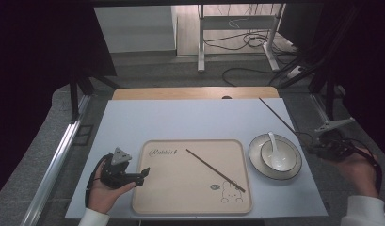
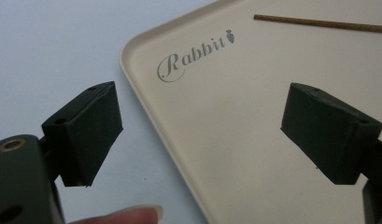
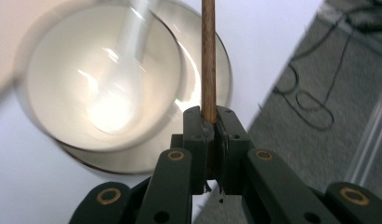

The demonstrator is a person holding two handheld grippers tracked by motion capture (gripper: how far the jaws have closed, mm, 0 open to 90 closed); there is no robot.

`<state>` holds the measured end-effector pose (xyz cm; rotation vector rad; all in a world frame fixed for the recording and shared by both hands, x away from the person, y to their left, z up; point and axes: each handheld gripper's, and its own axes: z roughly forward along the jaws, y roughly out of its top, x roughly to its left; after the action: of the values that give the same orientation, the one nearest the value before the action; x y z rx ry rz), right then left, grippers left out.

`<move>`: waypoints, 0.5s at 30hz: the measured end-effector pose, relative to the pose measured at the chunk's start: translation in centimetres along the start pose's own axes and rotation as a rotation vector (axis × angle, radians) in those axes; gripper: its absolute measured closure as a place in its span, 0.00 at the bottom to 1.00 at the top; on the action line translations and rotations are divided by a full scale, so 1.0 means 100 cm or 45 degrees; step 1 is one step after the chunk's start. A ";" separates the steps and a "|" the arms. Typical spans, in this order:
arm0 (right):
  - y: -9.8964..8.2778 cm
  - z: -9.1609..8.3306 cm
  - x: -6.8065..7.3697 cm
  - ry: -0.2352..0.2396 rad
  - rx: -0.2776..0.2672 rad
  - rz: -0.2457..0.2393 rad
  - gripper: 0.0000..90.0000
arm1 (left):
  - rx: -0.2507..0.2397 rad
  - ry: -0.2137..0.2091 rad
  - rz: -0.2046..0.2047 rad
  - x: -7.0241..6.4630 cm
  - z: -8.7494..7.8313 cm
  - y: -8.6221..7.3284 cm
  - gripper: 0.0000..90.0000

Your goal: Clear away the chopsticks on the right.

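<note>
A pale worktop [image 1: 190, 117] is laid with a beige tray [image 1: 180, 188], on which one chopstick [image 1: 216, 170] lies diagonally. Beside it a plate [image 1: 256, 160] carries a bowl [image 1: 286, 153] with a spoon [image 1: 275, 148]. The second chopstick [image 3: 208, 60] is clenched in the right tongs [image 3: 209, 121], presumably for pairing. The left tongs [image 2: 200, 130] are held released at the tray's edge.

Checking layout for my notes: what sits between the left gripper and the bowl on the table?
In the high view, the beige tray lies between the left gripper and the bowl, with one chopstick lying on it.
</note>
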<state>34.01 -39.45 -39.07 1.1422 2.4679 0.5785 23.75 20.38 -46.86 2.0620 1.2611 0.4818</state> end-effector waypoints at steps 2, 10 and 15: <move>0.008 -0.008 0.009 0.013 -0.040 -0.019 0.93 | 0.000 -0.001 0.001 0.000 0.000 0.000 0.14; 0.037 -0.022 0.053 0.102 -0.100 -0.111 0.93 | -0.003 -0.003 -0.003 0.000 0.000 0.000 0.14; 0.048 -0.014 0.077 0.153 -0.085 -0.174 0.93 | -0.005 -0.005 -0.006 0.000 -0.001 0.000 0.14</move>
<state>31.66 -30.97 -36.58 0.9297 2.5820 0.7015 23.68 20.39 -46.83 2.0552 1.2616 0.4778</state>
